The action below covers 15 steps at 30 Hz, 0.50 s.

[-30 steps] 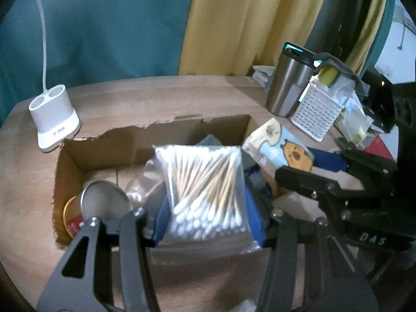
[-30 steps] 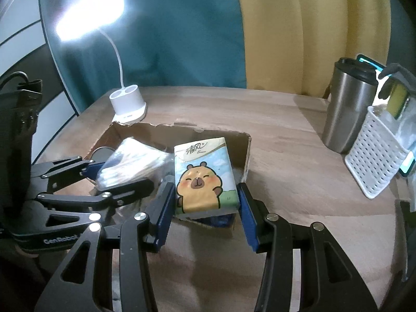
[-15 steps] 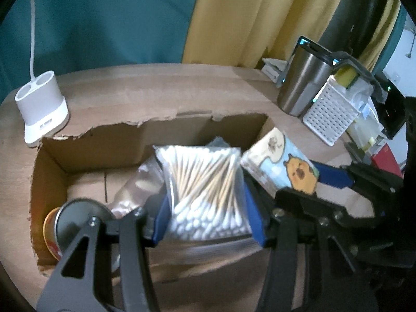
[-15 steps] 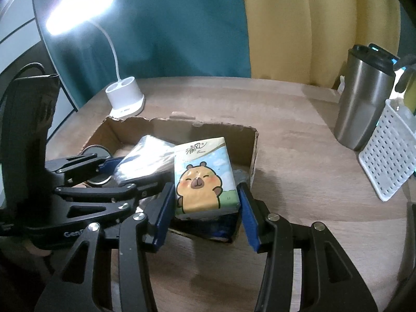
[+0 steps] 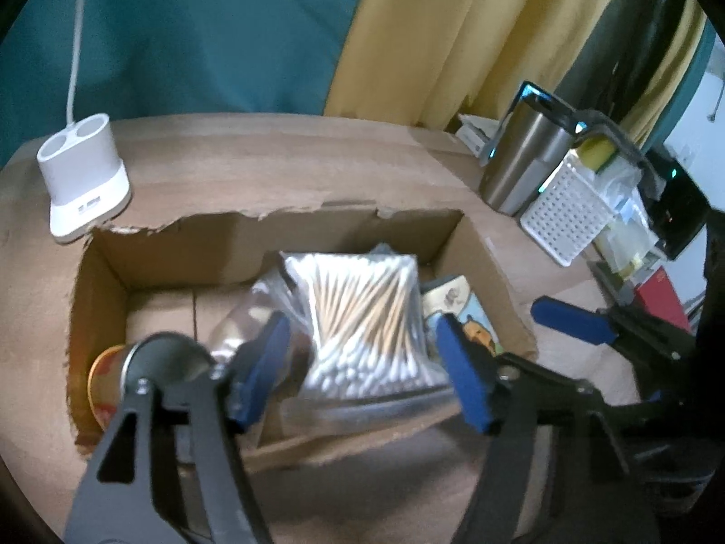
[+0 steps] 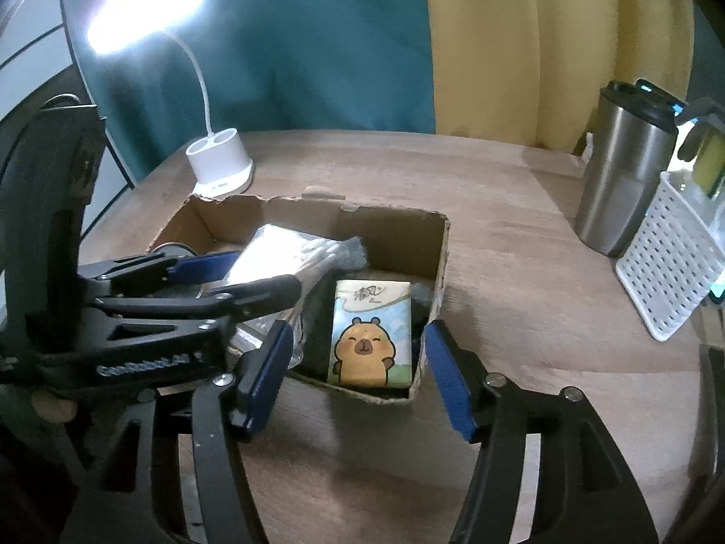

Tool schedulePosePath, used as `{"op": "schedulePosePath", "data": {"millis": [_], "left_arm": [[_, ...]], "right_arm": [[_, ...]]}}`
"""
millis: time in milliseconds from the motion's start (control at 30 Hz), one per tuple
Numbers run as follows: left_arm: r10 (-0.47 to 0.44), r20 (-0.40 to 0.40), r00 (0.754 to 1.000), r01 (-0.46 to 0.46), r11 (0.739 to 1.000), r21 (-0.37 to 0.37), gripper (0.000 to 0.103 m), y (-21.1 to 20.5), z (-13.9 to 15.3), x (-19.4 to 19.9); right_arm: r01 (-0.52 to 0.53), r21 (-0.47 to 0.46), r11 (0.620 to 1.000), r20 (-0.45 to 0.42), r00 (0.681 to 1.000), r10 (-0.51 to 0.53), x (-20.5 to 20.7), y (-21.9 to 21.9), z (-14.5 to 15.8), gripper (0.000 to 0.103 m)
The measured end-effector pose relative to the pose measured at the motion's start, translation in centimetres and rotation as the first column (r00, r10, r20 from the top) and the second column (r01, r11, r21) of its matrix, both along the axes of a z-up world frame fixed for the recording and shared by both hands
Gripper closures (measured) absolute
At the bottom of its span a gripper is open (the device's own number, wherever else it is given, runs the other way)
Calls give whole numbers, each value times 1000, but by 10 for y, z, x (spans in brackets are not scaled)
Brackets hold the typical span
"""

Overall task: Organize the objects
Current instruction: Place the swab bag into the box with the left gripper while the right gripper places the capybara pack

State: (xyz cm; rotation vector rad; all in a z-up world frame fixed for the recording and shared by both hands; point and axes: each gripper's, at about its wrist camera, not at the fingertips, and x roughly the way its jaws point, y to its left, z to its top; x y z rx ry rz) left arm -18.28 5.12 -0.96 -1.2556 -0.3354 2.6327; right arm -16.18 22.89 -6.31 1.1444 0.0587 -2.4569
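A torn cardboard box [image 5: 317,231] [image 6: 435,245] sits on the wooden table. A clear bag of cotton swabs [image 5: 367,313] [image 6: 281,254] lies inside it. A tissue pack with a capybara picture [image 6: 369,335] [image 5: 466,313] stands in the box's right end. A tin can [image 5: 158,362] lies at the left end. My left gripper [image 5: 362,367] is open, its blue pads either side of the swab bag without touching it. My right gripper [image 6: 358,362] is open, its pads wide of the tissue pack and just above the box's near corner.
A white lamp base [image 5: 84,177] [image 6: 222,163] stands behind the box at the left. A steel tumbler [image 6: 625,172] [image 5: 521,158] and a white perforated basket [image 6: 670,263] [image 5: 571,213] stand at the right. Dark grey cloth [image 6: 353,249] lies in the box.
Both grippers opened. The left let go of the swab bag and the right let go of the tissue pack; both items now rest in the box.
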Motion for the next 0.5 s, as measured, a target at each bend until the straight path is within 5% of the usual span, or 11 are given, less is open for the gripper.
{"op": "schedulePosePath", "data": {"millis": [500], "left_arm": [[-23,-97,995,23,1000,-5,32,-12,24,61]], "right_arm": [[65,26,998,-12,998,-65,46,0,5,39]]}}
